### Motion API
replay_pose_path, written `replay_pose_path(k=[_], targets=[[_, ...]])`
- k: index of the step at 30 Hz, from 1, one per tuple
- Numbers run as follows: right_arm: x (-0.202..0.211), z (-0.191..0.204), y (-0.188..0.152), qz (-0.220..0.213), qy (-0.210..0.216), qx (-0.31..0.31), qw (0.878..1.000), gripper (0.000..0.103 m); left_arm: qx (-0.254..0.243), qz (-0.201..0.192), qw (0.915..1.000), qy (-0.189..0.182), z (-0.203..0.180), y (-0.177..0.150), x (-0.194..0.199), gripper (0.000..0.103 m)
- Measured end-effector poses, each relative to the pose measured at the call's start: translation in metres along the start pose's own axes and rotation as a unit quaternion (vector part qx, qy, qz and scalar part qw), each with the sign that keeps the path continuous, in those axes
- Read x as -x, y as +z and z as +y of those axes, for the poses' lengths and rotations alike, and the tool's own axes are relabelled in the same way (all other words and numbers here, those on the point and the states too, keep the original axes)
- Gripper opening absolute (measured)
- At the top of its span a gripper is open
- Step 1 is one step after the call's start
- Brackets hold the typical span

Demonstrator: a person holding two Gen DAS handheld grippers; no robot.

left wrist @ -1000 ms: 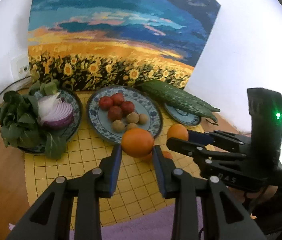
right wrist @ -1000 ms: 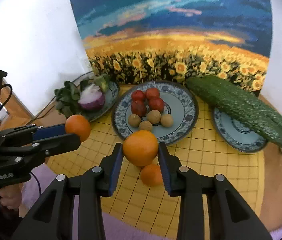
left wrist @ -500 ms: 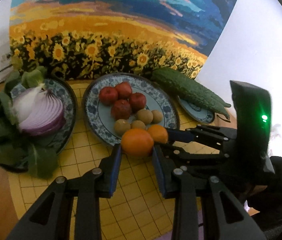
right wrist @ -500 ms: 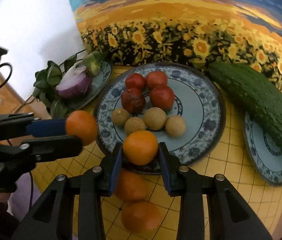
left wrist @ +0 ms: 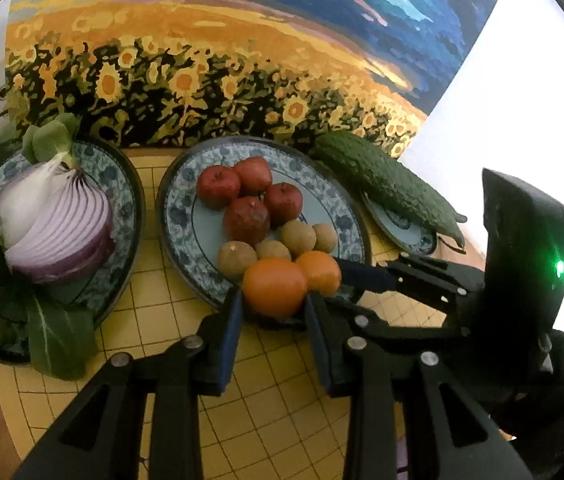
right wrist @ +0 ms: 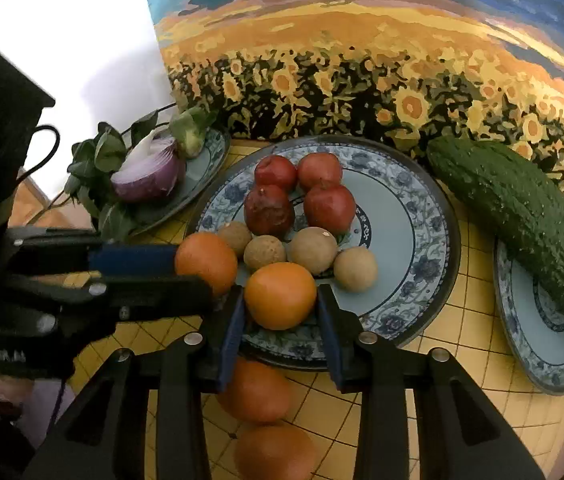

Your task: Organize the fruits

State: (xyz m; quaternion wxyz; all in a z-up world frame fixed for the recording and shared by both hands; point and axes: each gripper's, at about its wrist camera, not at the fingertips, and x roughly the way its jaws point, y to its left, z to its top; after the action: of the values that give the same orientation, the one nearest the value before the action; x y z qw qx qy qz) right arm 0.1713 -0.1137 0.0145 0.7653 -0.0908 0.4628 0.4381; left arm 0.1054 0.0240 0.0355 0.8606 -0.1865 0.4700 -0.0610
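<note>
The blue patterned middle plate (left wrist: 179, 216) (right wrist: 434, 240) holds several red fruits (left wrist: 246, 220) and several small brown round fruits (left wrist: 298, 238). My left gripper (left wrist: 271, 298) is shut on an orange (left wrist: 273, 286) just over the plate's near rim. My right gripper (right wrist: 280, 300) is shut on a second orange (right wrist: 280, 295), beside the brown fruits over the same rim. The two held oranges nearly touch. In the left wrist view the right gripper (left wrist: 334, 276) reaches in from the right. In the right wrist view the left gripper (right wrist: 201, 268) reaches in from the left with its orange (right wrist: 206, 262).
Two more oranges (right wrist: 255, 390) lie on the yellow grid mat (left wrist: 269, 412) under my right gripper. A plate with a cut red onion (left wrist: 55, 224) and greens stands left. A cucumber (right wrist: 522, 208) rests over a small plate (right wrist: 530, 320) right. A sunflower painting (left wrist: 201, 80) closes the back.
Both grippers have come forward and down with their oranges, from above the mat to the middle plate's near rim. The held oranges now sit side by side.
</note>
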Motion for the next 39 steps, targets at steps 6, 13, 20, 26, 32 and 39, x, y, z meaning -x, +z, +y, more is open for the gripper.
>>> replay_pose_path(k=[6, 13, 20, 26, 32, 39], targets=[[0.011, -0.014, -0.007, -0.008, 0.046, -0.04, 0.998, 0.042, 0.002, 0.0, 0.9999, -0.011, 0.0, -0.001, 0.0, 0.032], [0.023, -0.018, -0.008, -0.017, 0.043, -0.047, 0.998, 0.042, 0.008, -0.002, 0.9998, -0.02, -0.004, -0.002, 0.003, 0.038], [0.034, -0.024, -0.019, -0.023, 0.047, -0.079, 0.995, 0.042, 0.008, -0.002, 1.0, 0.0, -0.008, -0.008, 0.009, 0.04], [0.048, -0.02, -0.024, -0.028, 0.042, -0.083, 0.995, 0.042, -0.007, -0.004, 0.9999, 0.013, -0.019, -0.014, 0.017, 0.043], [0.07, -0.01, -0.024, -0.047, 0.034, -0.074, 0.996, 0.042, -0.027, -0.02, 0.9988, 0.036, -0.032, -0.017, 0.029, 0.043], [0.089, -0.003, -0.028, -0.062, 0.026, -0.07, 0.995, 0.042, -0.041, -0.038, 0.9974, 0.046, -0.042, -0.022, 0.046, 0.043]])
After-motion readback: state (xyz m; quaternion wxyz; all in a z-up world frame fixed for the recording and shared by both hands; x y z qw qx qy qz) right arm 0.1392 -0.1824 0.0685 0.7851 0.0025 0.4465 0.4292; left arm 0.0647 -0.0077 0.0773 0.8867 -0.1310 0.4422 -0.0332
